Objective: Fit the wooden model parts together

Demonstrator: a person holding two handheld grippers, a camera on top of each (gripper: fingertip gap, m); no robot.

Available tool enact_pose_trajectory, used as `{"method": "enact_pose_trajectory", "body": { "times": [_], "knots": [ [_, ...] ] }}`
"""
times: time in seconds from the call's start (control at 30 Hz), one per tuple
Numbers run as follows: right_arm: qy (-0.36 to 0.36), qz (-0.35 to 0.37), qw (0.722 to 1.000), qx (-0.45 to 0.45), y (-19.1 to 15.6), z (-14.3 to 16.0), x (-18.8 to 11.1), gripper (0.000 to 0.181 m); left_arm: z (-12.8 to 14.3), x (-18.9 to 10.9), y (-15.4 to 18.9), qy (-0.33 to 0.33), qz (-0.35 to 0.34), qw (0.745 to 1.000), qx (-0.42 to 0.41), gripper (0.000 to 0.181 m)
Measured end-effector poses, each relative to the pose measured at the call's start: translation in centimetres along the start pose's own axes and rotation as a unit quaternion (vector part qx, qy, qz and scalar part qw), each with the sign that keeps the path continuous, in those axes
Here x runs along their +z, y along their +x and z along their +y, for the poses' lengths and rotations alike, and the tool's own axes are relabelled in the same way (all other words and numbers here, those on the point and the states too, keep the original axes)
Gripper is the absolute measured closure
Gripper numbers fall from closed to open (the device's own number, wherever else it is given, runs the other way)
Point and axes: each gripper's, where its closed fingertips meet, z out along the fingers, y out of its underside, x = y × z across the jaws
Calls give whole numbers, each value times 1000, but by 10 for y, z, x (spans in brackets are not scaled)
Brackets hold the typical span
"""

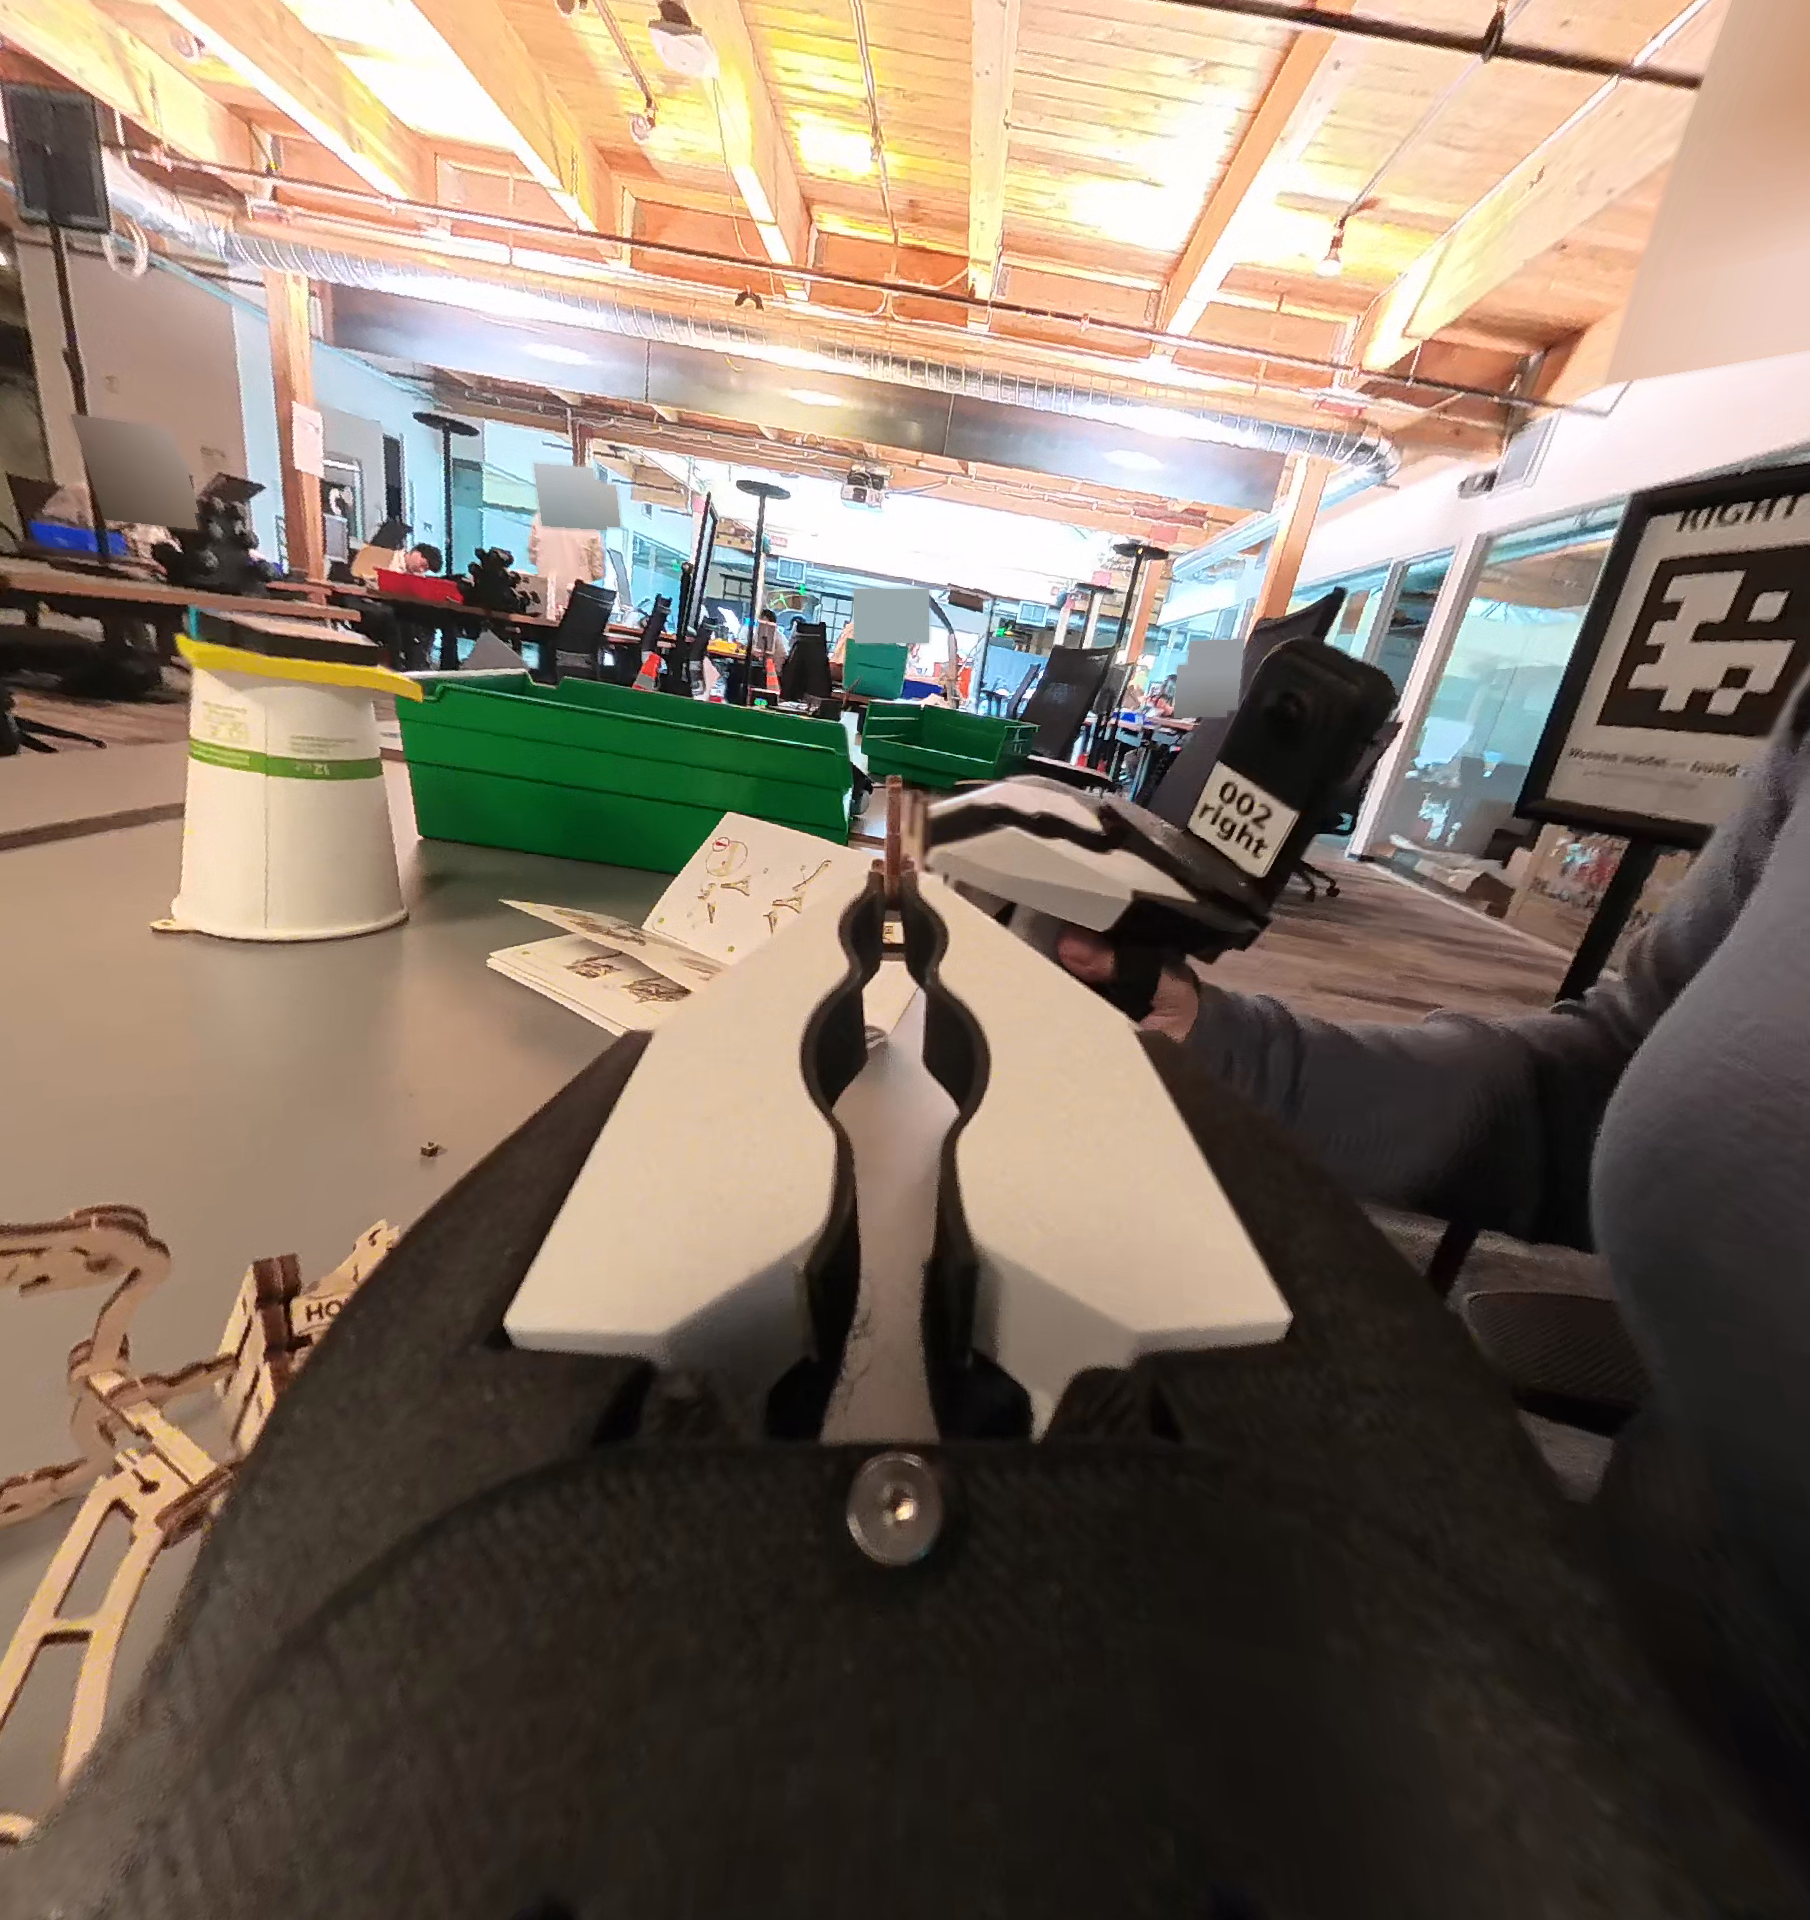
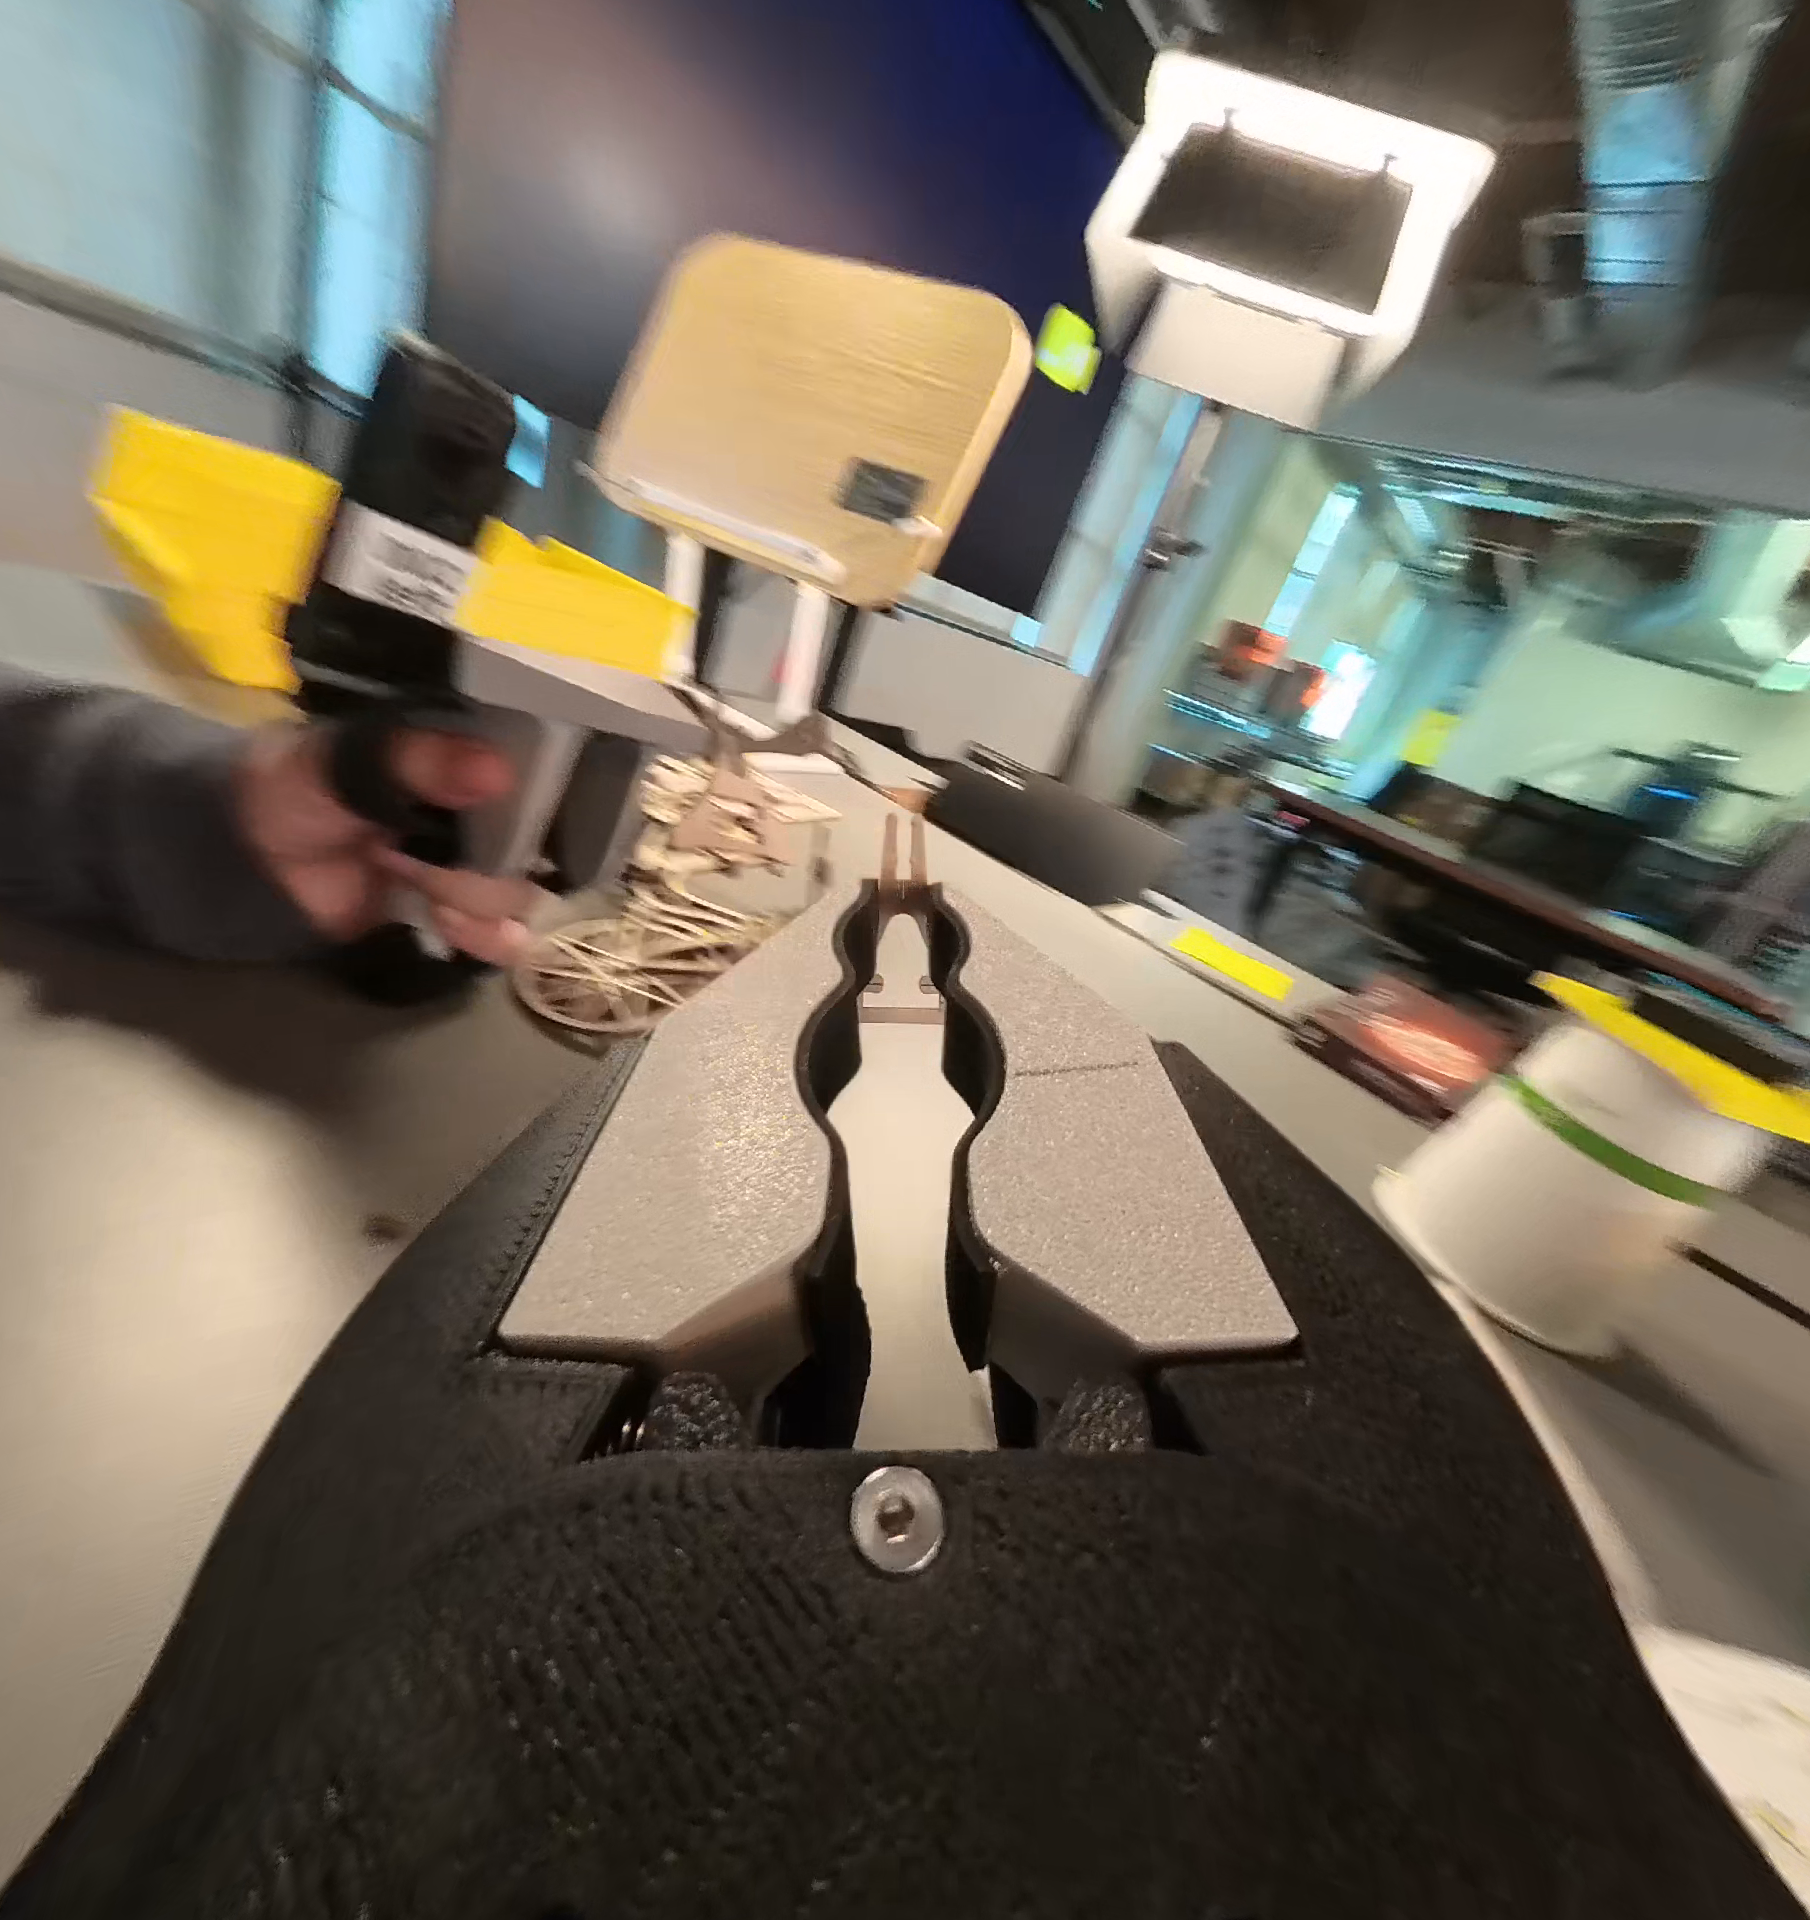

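Left tool [image 1: 893, 883] pinches a thin wooden piece [image 1: 896, 831]; right tool [image 2: 903, 894] clamps a forked wooden part [image 2: 903, 847]. Any misalignment could snap them.

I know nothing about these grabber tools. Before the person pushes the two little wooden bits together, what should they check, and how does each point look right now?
1. Left gripper pinches its wooden piece: ok.
2. Right gripper pinches its forked wooden piece: ok.
3. The two pieces are brought close: ok in the left wrist view, where the right gripper's tips sit beside the piece.
4. Slot lined up with tab: cannot tell, too small and blurred.
5. Instruction booklet open on the table: ok.
6. Upturned paper cup clear of the work: ok.
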Motion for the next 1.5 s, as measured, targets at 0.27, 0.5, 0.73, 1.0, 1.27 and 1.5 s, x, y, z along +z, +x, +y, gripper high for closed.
{"method": "enact_pose_trajectory", "body": {
  "times": [0.27, 0.5, 0.73, 1.0, 1.27, 1.5],
  "knots": [
    [-50, 38, 997, -45, 6, 13, 4, 175, 2, 1, 4, -20, -28, 995, 89, 180],
    [-87, 60, 992, -72, 10, 23, 6, 175, 0, -1, 5, -29, -68, 979, 191, 180],
    [-114, 103, 984, -90, 22, 29, 3, 175, 6, 5, 19, -49, -74, 946, 311, 180],
    [-139, 112, 978, -109, 24, 35, 4, 174, -31, -30, 14, -14, -183, 879, 439, 180],
    [-158, 81, 980, -86, 17, 44, 9, 175, -36, -133, -22, -114, -306, 840, 434, 180],
    [-140, 39, 989, 20, 21, 45, 17, 175, -36, -189, -45, -142, -359, 852, 353, 180]
  ]
}}
